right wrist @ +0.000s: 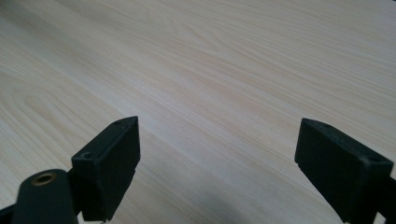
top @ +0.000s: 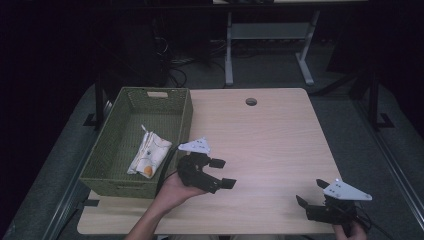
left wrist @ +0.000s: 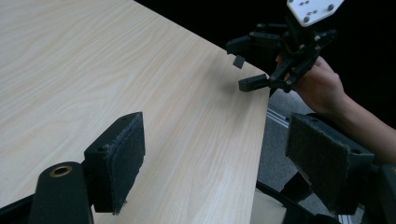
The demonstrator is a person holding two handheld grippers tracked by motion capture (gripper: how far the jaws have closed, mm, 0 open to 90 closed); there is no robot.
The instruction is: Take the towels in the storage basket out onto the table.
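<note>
My left gripper (top: 223, 173) is held over the light wooden table (top: 270, 135), just right of a green woven basket (top: 182, 120). It stands open and empty, pointing right. In the left gripper view its padded jaws are wide apart around the gripper's midpoint (left wrist: 219, 163), over bare wood. My right gripper (top: 311, 192) hovers at the table's front right corner, open, with nothing between its fingers. Its own view shows its two jaws spread above the tabletop (right wrist: 224, 70), either side of the gripper's midpoint (right wrist: 224, 168). A hand (left wrist: 322, 86) holds the right gripper (left wrist: 243, 65) at the table's edge in the left gripper view.
In the basket lies a folded white cloth (top: 150, 152) with orange marks. A round cable hole (top: 251, 101) sits near the table's far edge. Behind the table stands a grey desk frame (top: 265, 35) on dark floor.
</note>
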